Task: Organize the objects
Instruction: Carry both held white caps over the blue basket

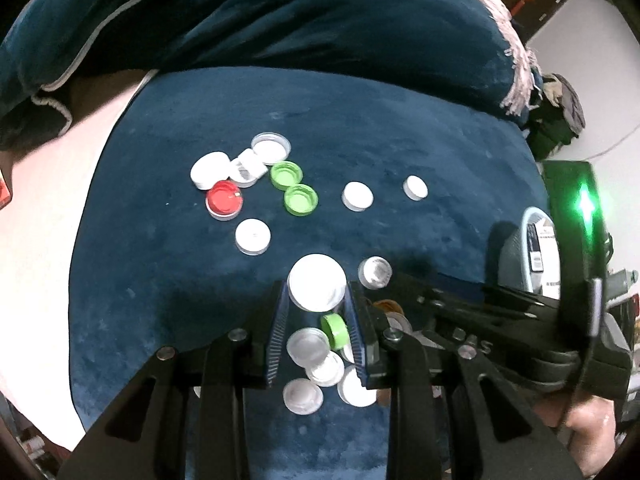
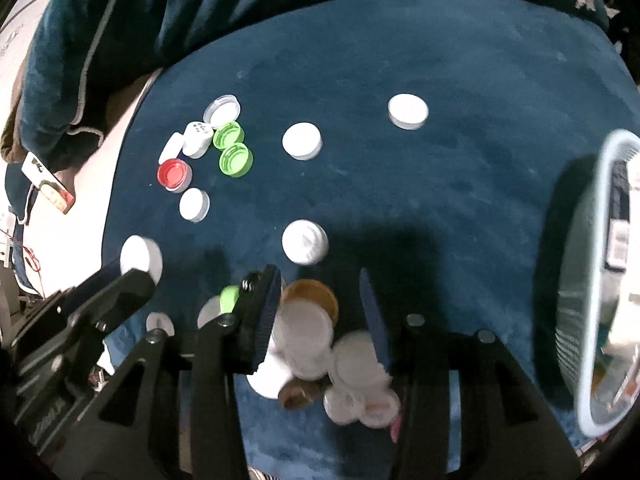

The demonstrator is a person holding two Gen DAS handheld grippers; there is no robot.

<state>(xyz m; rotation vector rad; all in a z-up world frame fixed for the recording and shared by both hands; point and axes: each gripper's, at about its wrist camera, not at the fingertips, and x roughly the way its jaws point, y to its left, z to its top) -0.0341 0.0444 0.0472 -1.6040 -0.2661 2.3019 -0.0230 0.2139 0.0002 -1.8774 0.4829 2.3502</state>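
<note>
Many bottle caps lie on a dark blue velvet cloth (image 1: 160, 264). My left gripper (image 1: 316, 300) is shut on a large white cap (image 1: 317, 287), held above a pile of white caps (image 1: 316, 364) with one green cap (image 1: 335, 330). The held white cap also shows in the right wrist view (image 2: 141, 258) at the left gripper's tip. My right gripper (image 2: 320, 296) is open and empty over another pile with a brown cap (image 2: 316, 294) and white caps (image 2: 306, 330). Farther off lie a red cap (image 1: 224, 199), two green caps (image 1: 294, 186) and several white caps (image 1: 357, 196).
A light blue mesh basket (image 2: 580, 280) with packets stands at the right and also shows in the left wrist view (image 1: 516, 248). A dark blue cushion (image 1: 280, 16) lies behind the cloth. The cloth's left edge meets a pale surface (image 1: 52, 200).
</note>
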